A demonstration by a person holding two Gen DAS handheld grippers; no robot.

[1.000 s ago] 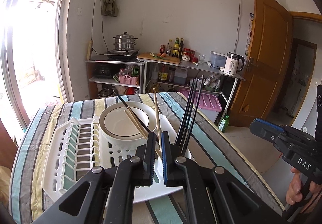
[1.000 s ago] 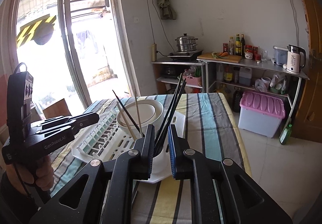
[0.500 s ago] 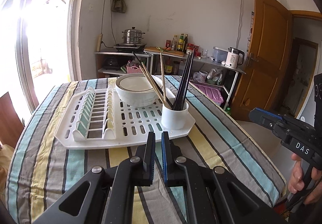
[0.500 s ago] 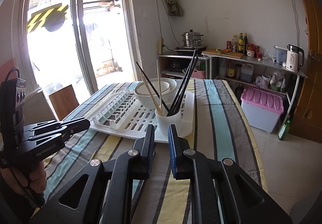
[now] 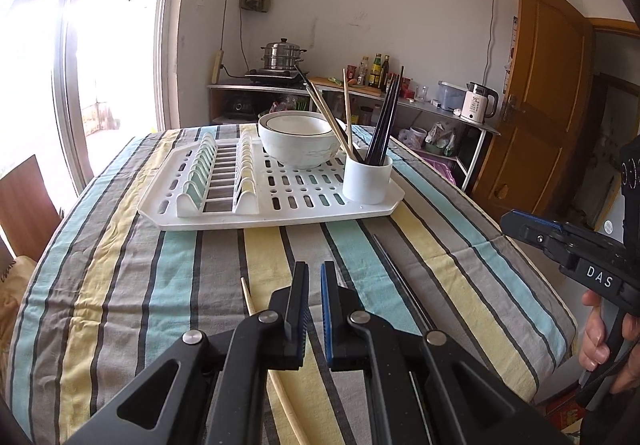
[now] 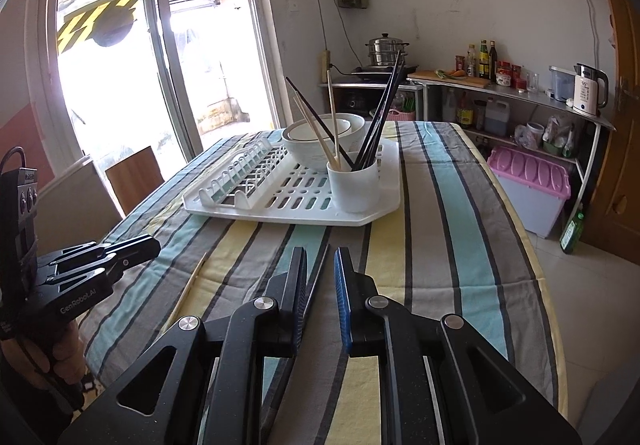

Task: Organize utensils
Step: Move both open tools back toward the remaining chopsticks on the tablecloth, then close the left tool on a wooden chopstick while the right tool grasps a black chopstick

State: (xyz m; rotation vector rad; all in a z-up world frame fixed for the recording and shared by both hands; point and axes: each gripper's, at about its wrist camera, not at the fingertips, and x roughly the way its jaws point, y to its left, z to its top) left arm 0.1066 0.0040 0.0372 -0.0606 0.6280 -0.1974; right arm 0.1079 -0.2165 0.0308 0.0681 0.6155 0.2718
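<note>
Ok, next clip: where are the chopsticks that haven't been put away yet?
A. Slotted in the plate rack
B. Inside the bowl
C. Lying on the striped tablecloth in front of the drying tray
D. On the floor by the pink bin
C: a pale wooden chopstick and a dark chopstick lie loose on the striped tablecloth, nearer than the white drying tray; the others stand in the white cup.

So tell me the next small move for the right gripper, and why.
Probably lower the right gripper onto the black chopstick lying on the striped tablecloth between its parted fingers, then close. Both grippers are empty, while that chopstick and a wooden chopstick lie outside the white cup holding the rest.
</note>
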